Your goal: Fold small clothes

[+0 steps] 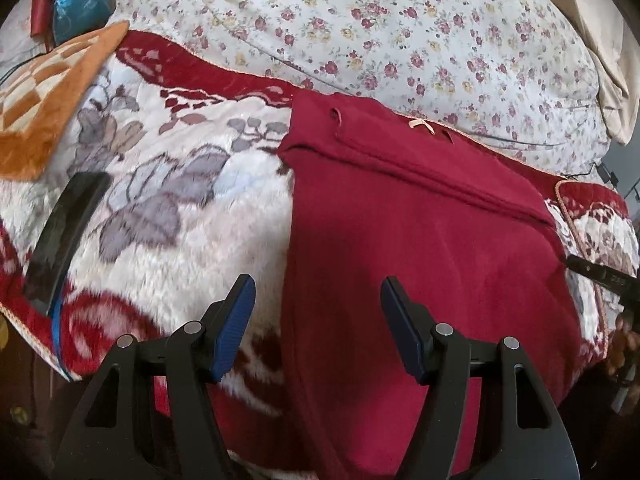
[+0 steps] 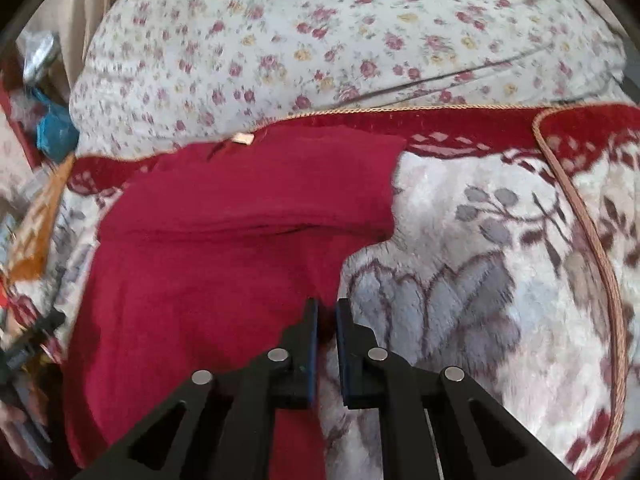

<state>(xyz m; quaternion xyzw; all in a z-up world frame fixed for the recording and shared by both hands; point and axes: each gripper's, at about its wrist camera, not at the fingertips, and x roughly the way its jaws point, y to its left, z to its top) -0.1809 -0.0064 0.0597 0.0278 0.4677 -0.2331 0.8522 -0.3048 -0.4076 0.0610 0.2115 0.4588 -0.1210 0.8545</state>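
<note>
Floral cotton covered the biggest thing in sight, a puffy white quilt (image 1: 380, 28) sprigged with small red and yellow roses, bulging across the far side of the bed in both wrist views. Nearer lay a plush blanket (image 1: 192, 184) with a dark red border, cream ground and grey leaf pattern, edged with a tan cord that looped across the right wrist view. On that blanket rested the dark red garment (image 1: 420, 248), spread flat with one layer folded over its far end so a straight fold line ran across it, and a small pale bow sat at its far edge where it met the quilt. An orange and cream checked cloth (image 1: 52, 96) lay on the blanket's far left part in the left wrist view, with something blue (image 1: 80, 0) and crinkled beyond it. A flat black slab (image 1: 64, 232), possibly a phone or tablet, lay at the blanket's left edge. The left hand-held gripper (image 1: 316, 292) hovered with its blue-padded fingers spread wide, straddling the left edge of the garment without gripping it. The right hand-held gripper (image 2: 327, 306) had its fingers drawn nearly together, a narrow gap between the pads; it sat at the garment's right edge, and red cloth showed in that gap, though blur kept me from telling for certain whether the cloth was pinched
</note>
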